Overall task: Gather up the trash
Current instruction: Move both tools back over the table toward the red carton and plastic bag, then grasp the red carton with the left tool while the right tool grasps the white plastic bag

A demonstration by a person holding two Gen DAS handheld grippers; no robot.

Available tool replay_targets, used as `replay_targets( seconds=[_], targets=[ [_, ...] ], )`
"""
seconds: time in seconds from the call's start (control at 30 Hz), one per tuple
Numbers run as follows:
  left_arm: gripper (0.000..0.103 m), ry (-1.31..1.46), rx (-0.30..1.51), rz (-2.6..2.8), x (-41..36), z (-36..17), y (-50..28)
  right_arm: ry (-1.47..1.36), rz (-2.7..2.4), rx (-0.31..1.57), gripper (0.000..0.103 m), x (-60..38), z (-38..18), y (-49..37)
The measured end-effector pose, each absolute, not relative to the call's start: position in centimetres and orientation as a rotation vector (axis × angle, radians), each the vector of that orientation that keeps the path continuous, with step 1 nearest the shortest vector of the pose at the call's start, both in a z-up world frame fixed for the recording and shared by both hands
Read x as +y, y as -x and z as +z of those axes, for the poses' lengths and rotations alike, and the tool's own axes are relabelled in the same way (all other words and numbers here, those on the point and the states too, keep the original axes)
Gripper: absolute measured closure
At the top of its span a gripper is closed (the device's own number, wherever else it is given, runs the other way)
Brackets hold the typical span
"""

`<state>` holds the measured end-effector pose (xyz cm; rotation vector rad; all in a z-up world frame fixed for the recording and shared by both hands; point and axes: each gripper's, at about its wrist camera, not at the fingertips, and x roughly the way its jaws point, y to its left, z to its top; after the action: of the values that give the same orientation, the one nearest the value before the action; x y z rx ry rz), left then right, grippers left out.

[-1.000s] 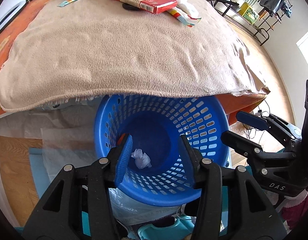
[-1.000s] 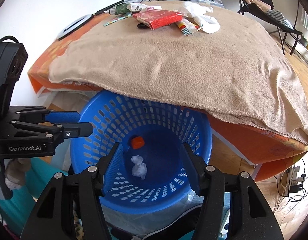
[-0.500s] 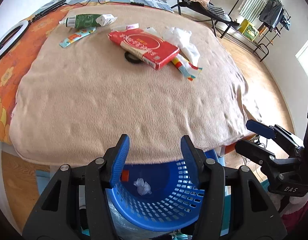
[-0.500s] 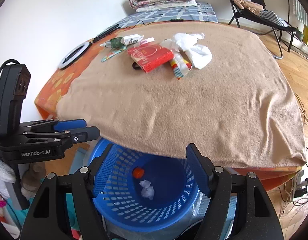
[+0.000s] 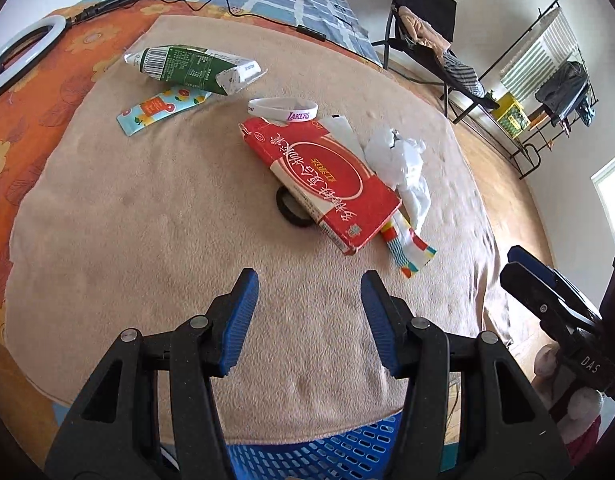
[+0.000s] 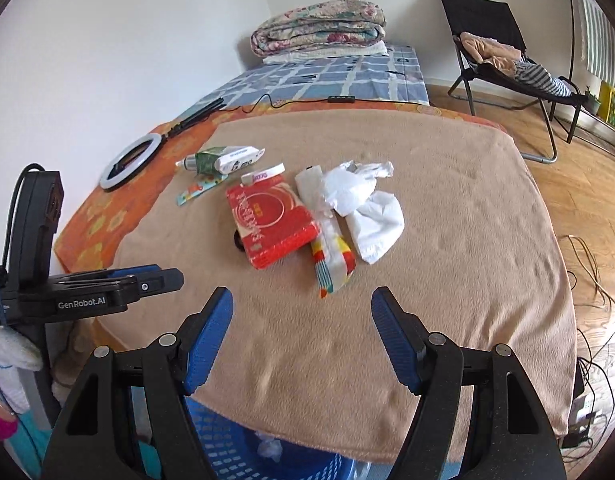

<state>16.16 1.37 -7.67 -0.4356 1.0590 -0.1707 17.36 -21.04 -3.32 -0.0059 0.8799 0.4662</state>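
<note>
Both grippers hang over the tan blanket (image 5: 155,248) with nothing between their blue pads: the left gripper (image 5: 307,296) has its jaws spread, and the right gripper (image 6: 301,312) has its jaws spread wider. Ahead lies the trash: a red carton (image 5: 327,176), crumpled white wrapper (image 6: 347,188), striped packet (image 6: 331,264), green tube (image 5: 187,68). The blue basket (image 6: 223,456) sits under the near edge, 1 white wad (image 6: 269,446) inside.

The left gripper (image 5: 307,286) is held tilted downward, with its jaws apart and nothing between the blue pads. The right gripper (image 6: 302,305) is tilted downward too, its jaws set wider, and nothing is gripped by them. Each gripper is seen at the side of the other, the two kept apart.
</note>
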Motion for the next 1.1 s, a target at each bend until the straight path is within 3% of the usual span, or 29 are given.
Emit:
replay_targets(
  seconds=[0.5, 1.1],
  targets=[
    [0.049, 0.688, 1.138, -0.214, 1.3, -10.9, -22.8, -0.082, 0.431, 0.936, 0.032, -20.2, -6.7, -27.2],
    [0.049, 0.762, 1.142, -0.193, 1.3, -12.8, -26.9, -0.198, 0.438, 1.034, 0.031, -19.3, -10.4, -31.8]
  ],
)
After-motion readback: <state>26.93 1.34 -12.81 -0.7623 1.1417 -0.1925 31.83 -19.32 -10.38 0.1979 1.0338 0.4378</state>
